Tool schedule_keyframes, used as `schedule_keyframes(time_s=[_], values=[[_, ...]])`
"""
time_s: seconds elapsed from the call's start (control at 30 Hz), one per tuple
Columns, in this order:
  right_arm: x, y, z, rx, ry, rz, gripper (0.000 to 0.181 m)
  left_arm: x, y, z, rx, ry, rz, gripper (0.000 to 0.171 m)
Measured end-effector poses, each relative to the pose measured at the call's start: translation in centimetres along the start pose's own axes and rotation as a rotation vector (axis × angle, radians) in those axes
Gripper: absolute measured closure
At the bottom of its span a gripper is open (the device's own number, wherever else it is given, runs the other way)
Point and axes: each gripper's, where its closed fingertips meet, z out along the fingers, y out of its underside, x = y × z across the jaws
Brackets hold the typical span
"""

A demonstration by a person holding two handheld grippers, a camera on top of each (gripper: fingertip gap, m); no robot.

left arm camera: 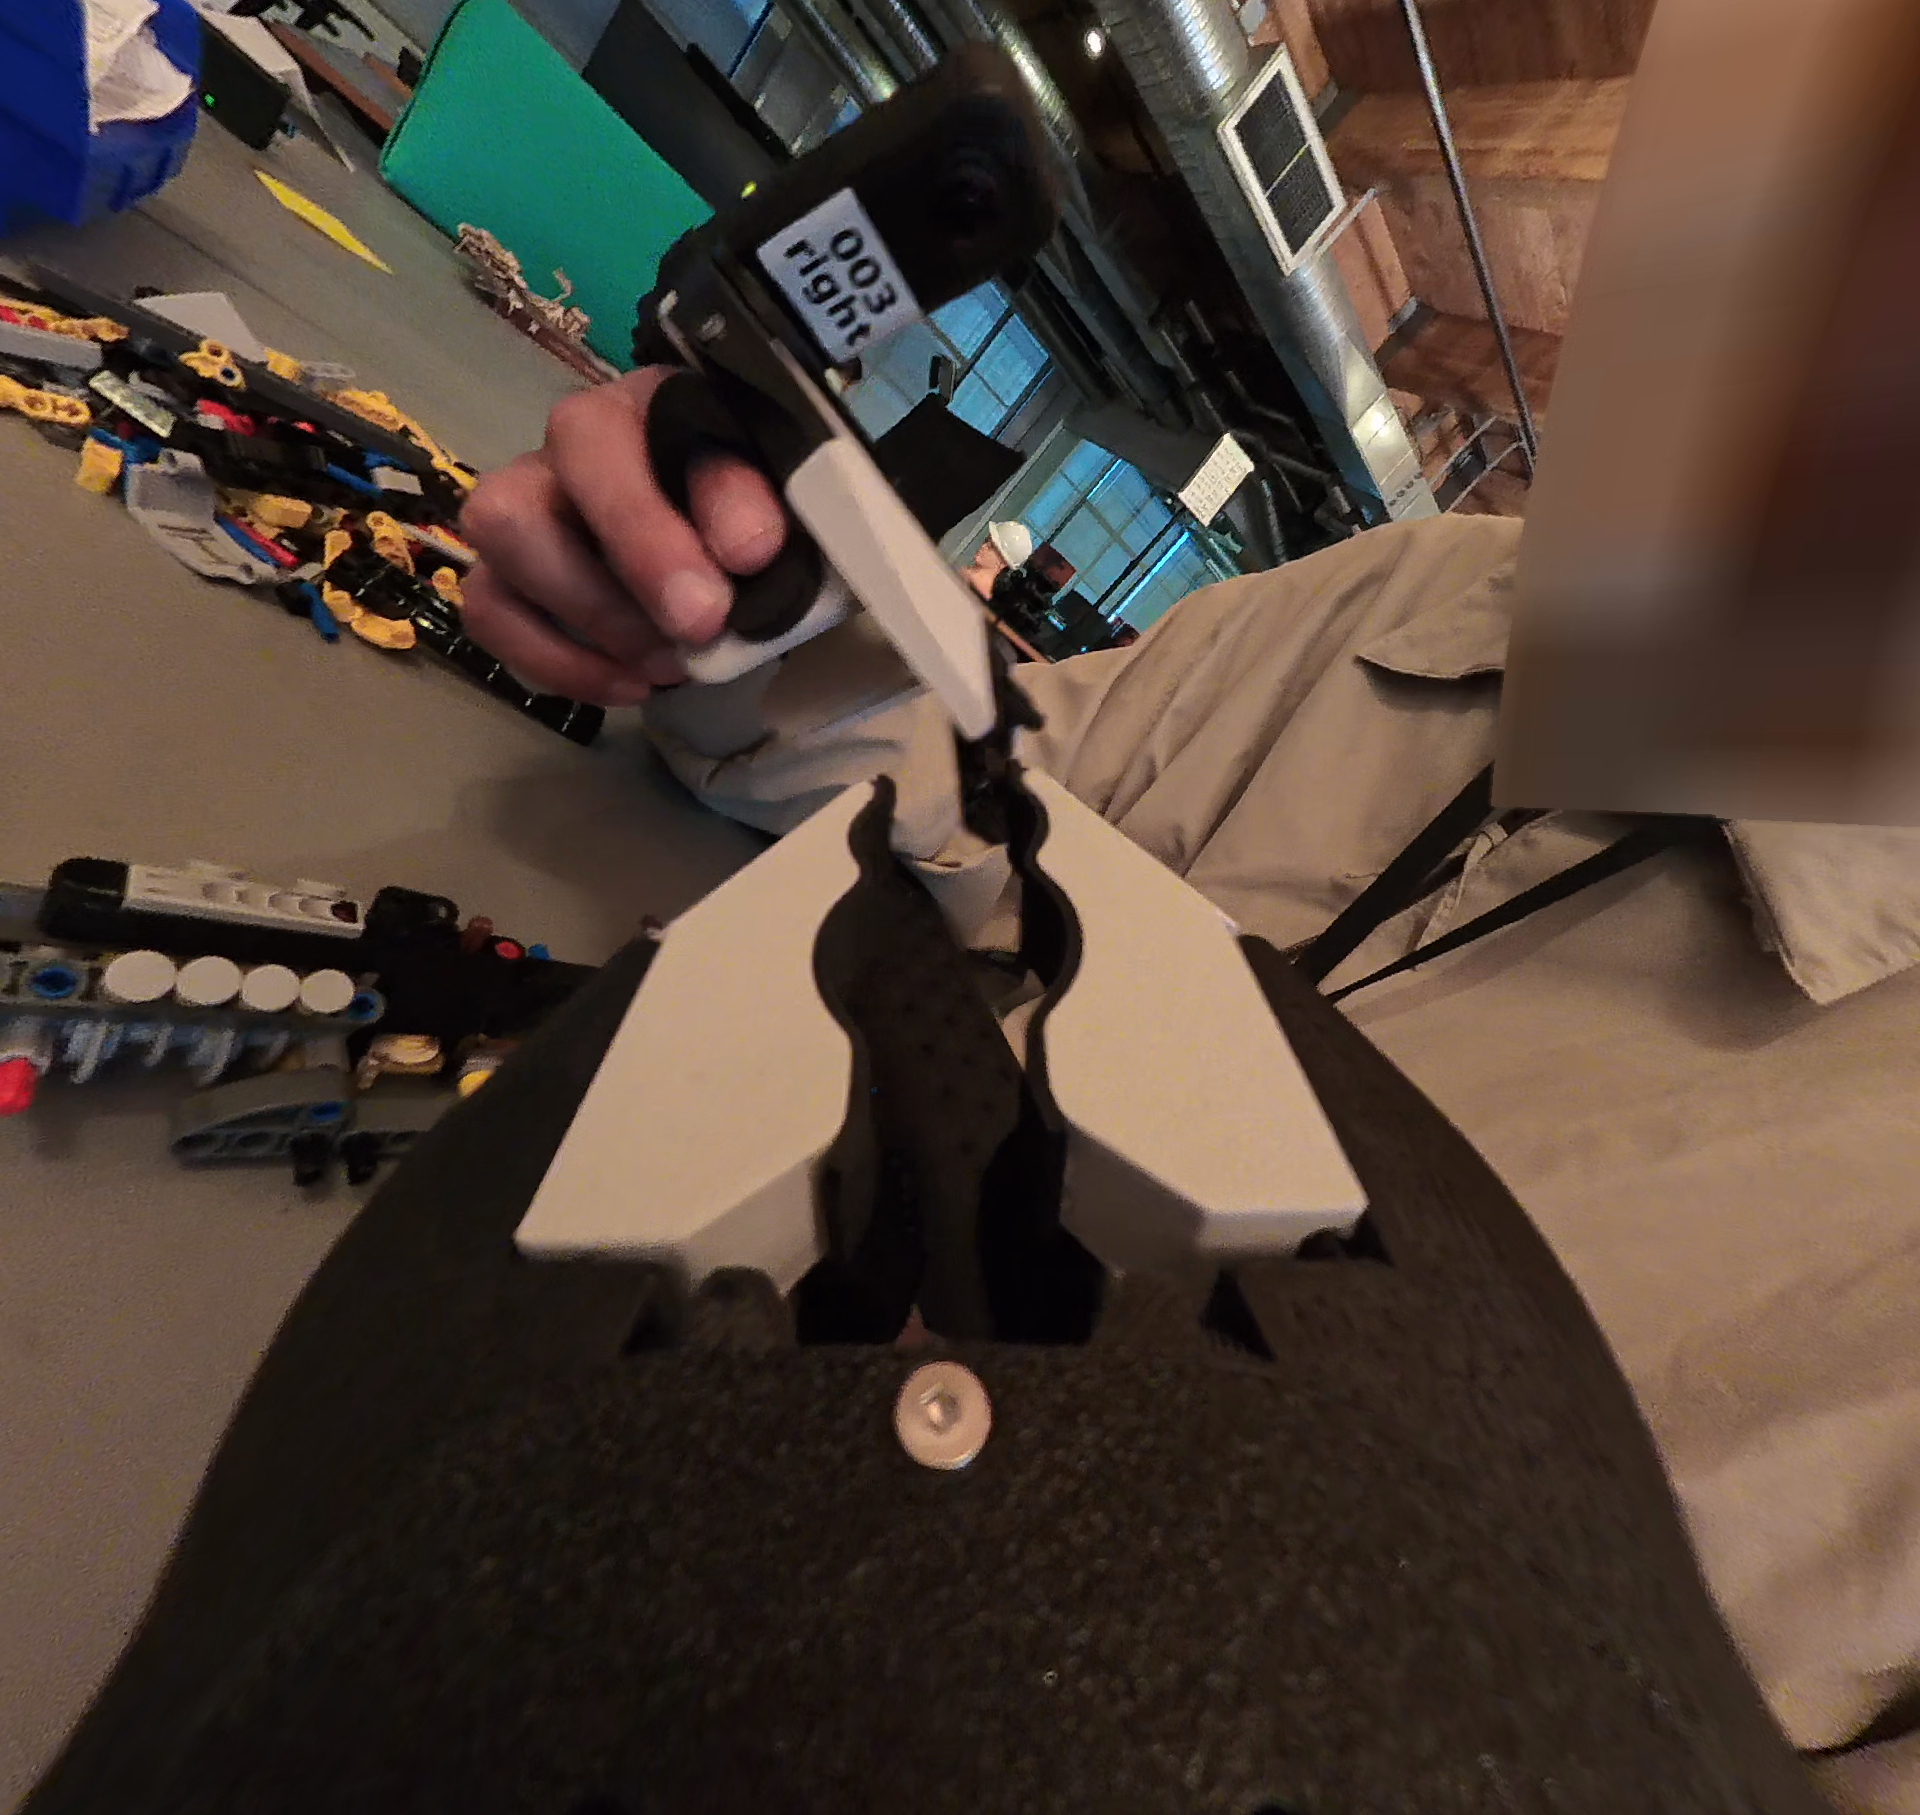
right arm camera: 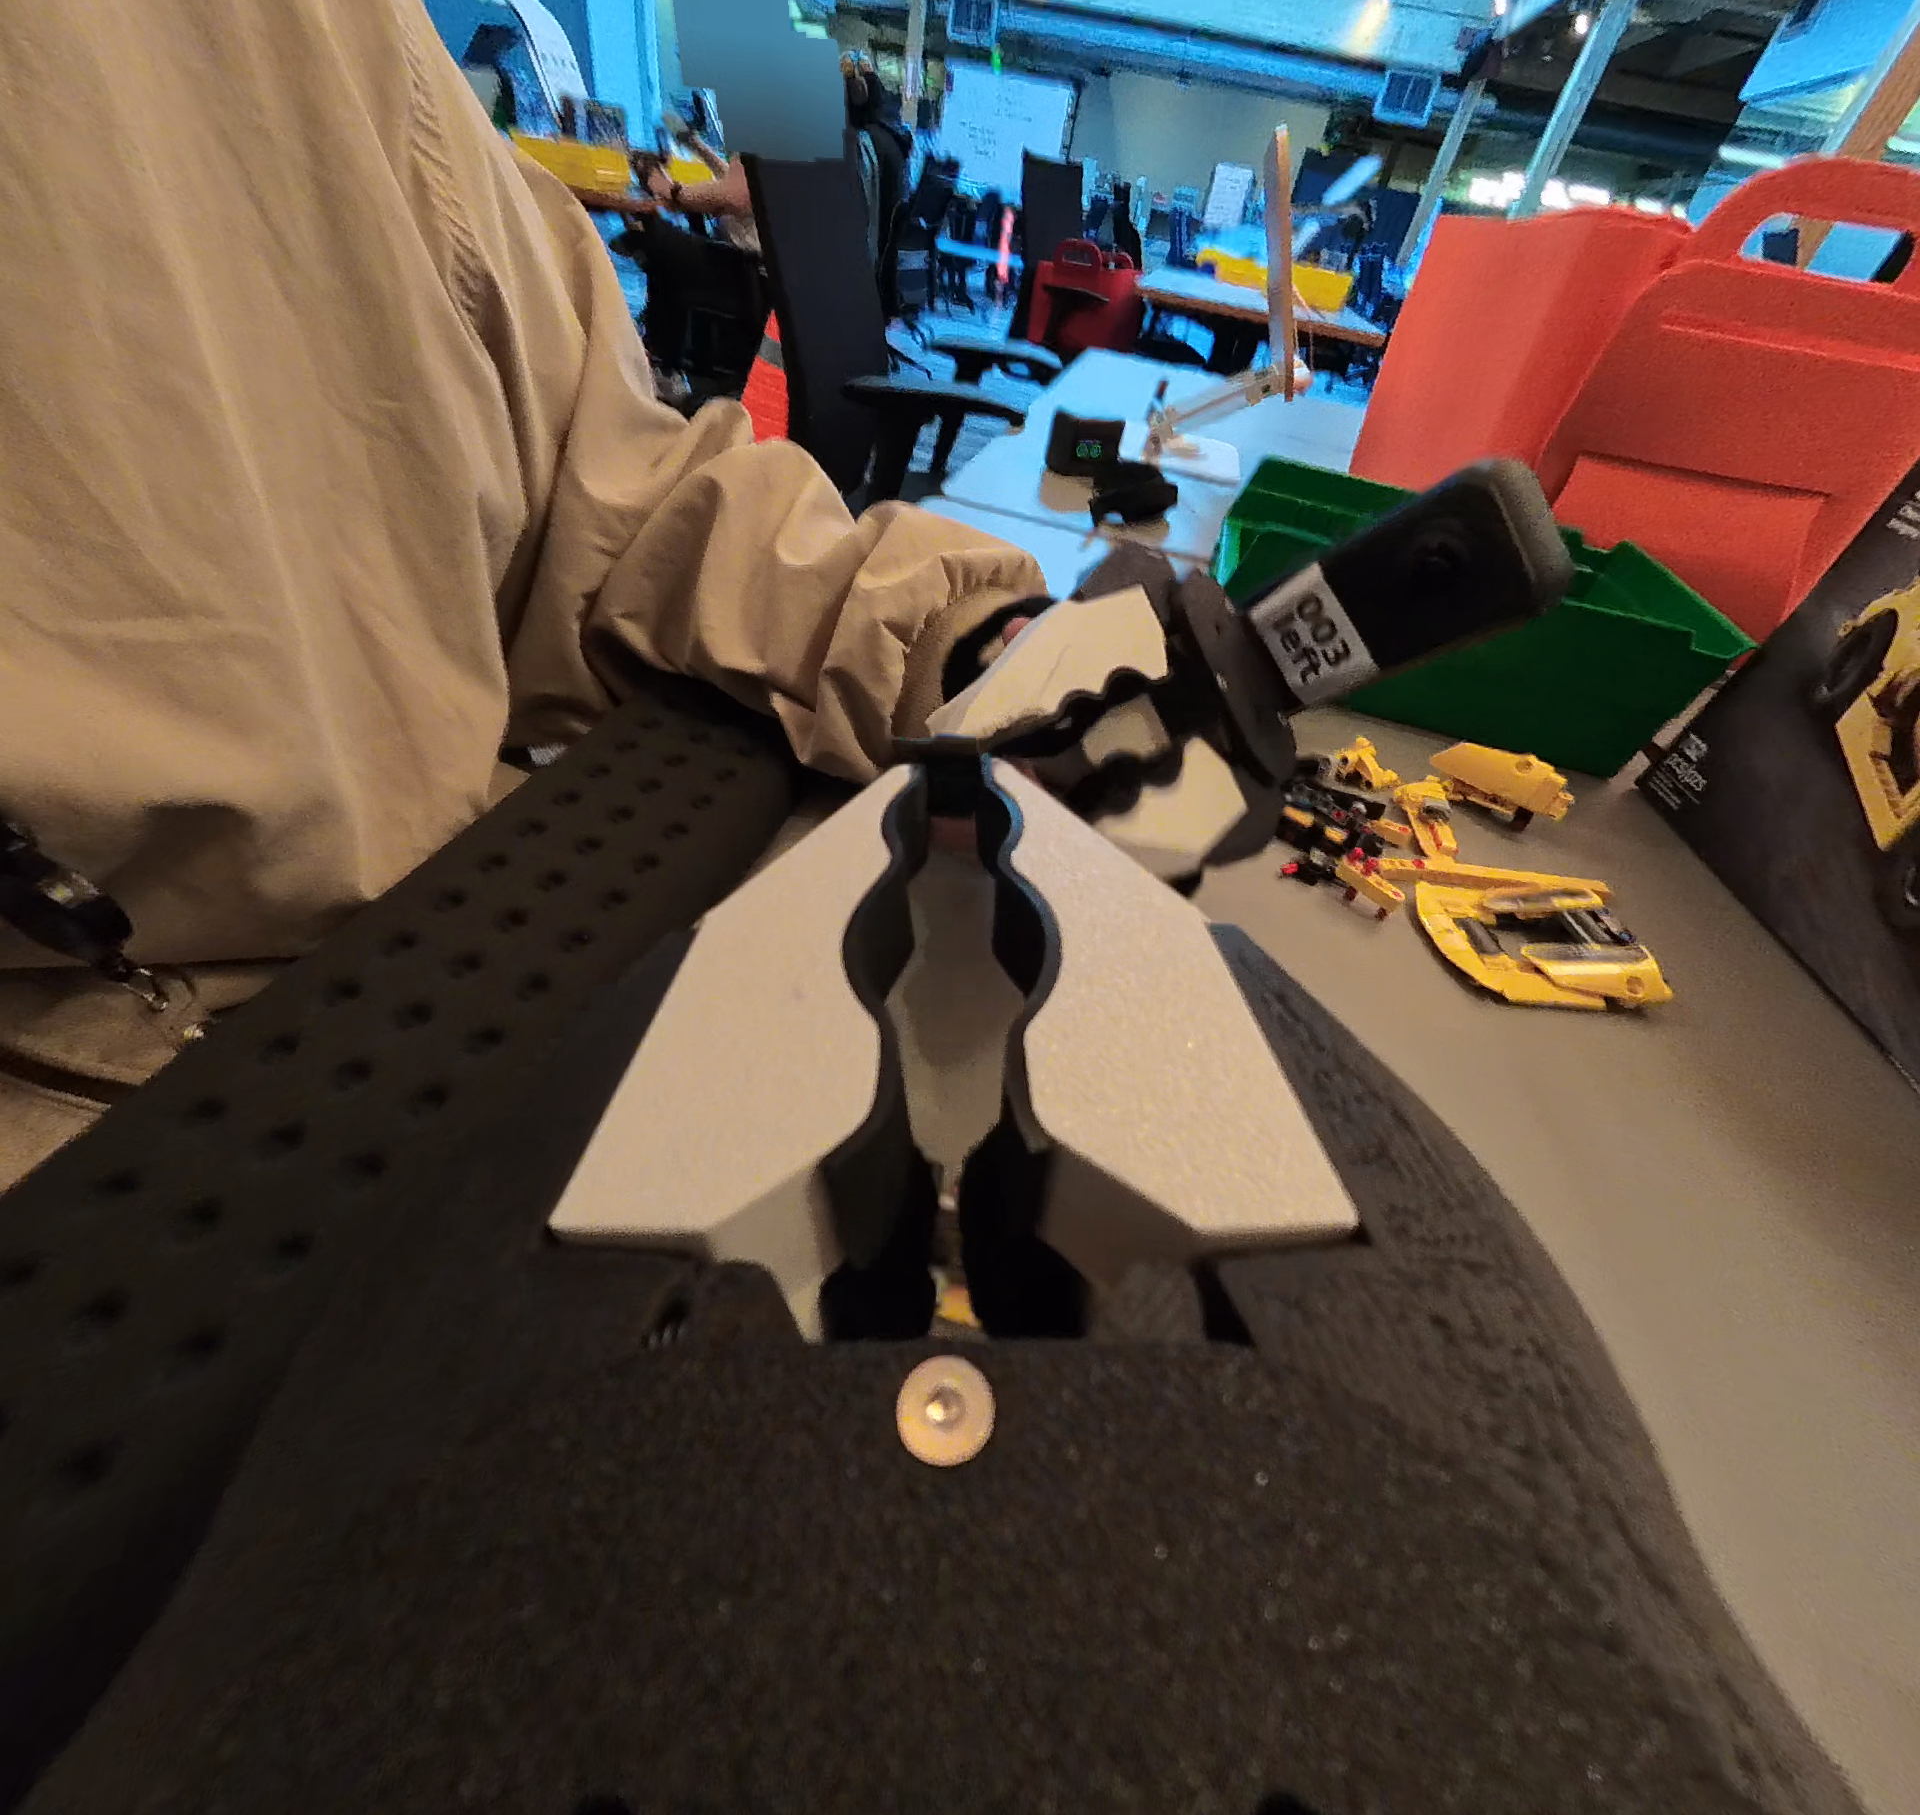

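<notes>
A small black construction-toy piece (left arm camera: 995, 794) sits where the two grippers meet, above the grey table (left arm camera: 156, 747) and in front of a person's beige jacket. My right gripper (right arm camera: 956, 778) is shut on this piece (right arm camera: 951, 794) at its fingertips. In the left wrist view the right gripper (left arm camera: 982, 726) comes down from above, held by a bare hand (left arm camera: 582, 550). My left gripper (left arm camera: 954, 786) has its jaws a little apart. The piece lies against its right-hand finger, and sleeve shows through the gap. In the right wrist view the left gripper (right arm camera: 935, 742) reaches in from the right.
A heap of yellow, black and blue toy parts (left arm camera: 260, 487) and a part-built grey assembly (left arm camera: 208, 986) lie on the left. Yellow car-body parts (right arm camera: 1527, 934), a green bin (right arm camera: 1538, 653), orange felt panels (right arm camera: 1662, 363) and a dark box (right arm camera: 1849, 778) stand on the right. Only a small space, under 4 cm, lies between the two pairs of fingers.
</notes>
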Motion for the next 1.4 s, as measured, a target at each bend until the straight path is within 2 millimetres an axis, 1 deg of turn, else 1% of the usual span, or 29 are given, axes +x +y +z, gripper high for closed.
schedule_keyframes(time_s=[0.03, 0.07, 0.17, 0.2, 0.3, 0.37, 0.4, 0.5, 0.57, 0.63, 0.67, 0.7, 0.73, 0.77, 0.83, 0.9, 0.97, 1.03, 1.2, 1.4], values=[[-0.1, -0.6, -0.1, 0.033, -0.011, 0.011, 0.175, 0.1, -0.2, 0.0, 0.008, 0.007, -0.006, 0.138], [0.0, -0.9, -0.2, 0.046, -0.006, 0.015, 0.175, 0.2, -0.3, 0.0, 0.012, 0.012, -0.006, 0.137], [0.1, -0.5, -0.4, 0.033, 0.0, 0.02, 0.175, 0.5, -0.1, 0.1, 0.006, 0.033, -0.007, 0.138], [0.1, -0.4, -0.3, 0.025, 0.003, 0.019, 0.175, 0.8, 0.0, 0.2, 0.001, 0.052, -0.016, 0.14], [0.1, 0.9, 0.1, -0.043, 0.001, 0.004, 0.174, 0.8, 0.6, 0.7, -0.032, 0.063, -0.013, 0.15], [-0.2, 0.6, 0.3, -0.024, -0.014, 0.016, 0.174, 0.8, 0.8, 0.9, -0.04, 0.075, -0.018, 0.16], [0.0, 0.6, 0.2, -0.022, -0.006, 0.015, 0.174, 0.7, 0.6, 0.9, -0.031, 0.073, -0.018, 0.161], [1.6, 0.9, -0.6, -0.032, 0.088, 0.017, 0.173, -0.4, -0.7, 0.5, 0.035, -0.024, 0.057, 0.162], [3.5, 1.0, -1.6, -0.015, 0.193, 0.079, 0.171, -1.4, -2.5, -0.4, 0.131, -0.132, 0.149, 0.164], [5.1, 1.0, -2.6, 0.025, 0.258, 0.189, 0.156, -2.0, -4.3, -1.6, 0.212, -0.254, 0.263, 0.164], [5.6, 1.1, -3.1, 0.036, 0.266, 0.27, 0.155, -2.2, -4.8, -2.1, 0.233, -0.307, 0.315, 0.165], [5.5, 1.0, -3.2, 0.049, 0.226, 0.349, 0.144, -2.4, -5.1, -2.4, 0.234, -0.353, 0.352, 0.165], [5.5, 0.8, -3.1, 0.077, 0.192, 0.435, 0.142, -2.7, -5.1, -2.5, 0.221, -0.39, 0.376, 0.165], [5.9, 0.9, -3.0, 0.087, 0.191, 0.51, 0.143, -3.1, -4.9, -2.6, 0.206, -0.424, 0.397, 0.164], [5.5, 1.5, -2.4, 0.057, 0.154, 0.56, 0.148, -3.5, -4.6, -2.4, 0.172, -0.464, 0.429, 0.164], [5.6, 2.5, -1.9, -0.005, 0.184, 0.534, 0.157, -4.4, -4.1, -2.2, 0.125, -0.516, 0.439, 0.164], [5.5, 2.5, -1.7, -0.01, 0.189, 0.506, 0.165, -4.9, -3.6, -2.0, 0.09, -0.534, 0.445, 0.164], [5.7, 2.9, -1.8, -0.031, 0.213, 0.484, 0.177, -5.0, -3.4, -1.9, 0.083, -0.532, 0.437, 0.164], [5.8, 3.4, -1.9, -0.056, 0.223, 0.474, 0.178, -5.5, -3.2, -1.7, 0.074, -0.542, 0.413, 0.164], [5.0, 3.2, -2.3, -0.093, 0.177, 0.475, 0.178, -5.1, -3.0, -0.9, 0.058, -0.54, 0.458, 0.164]])
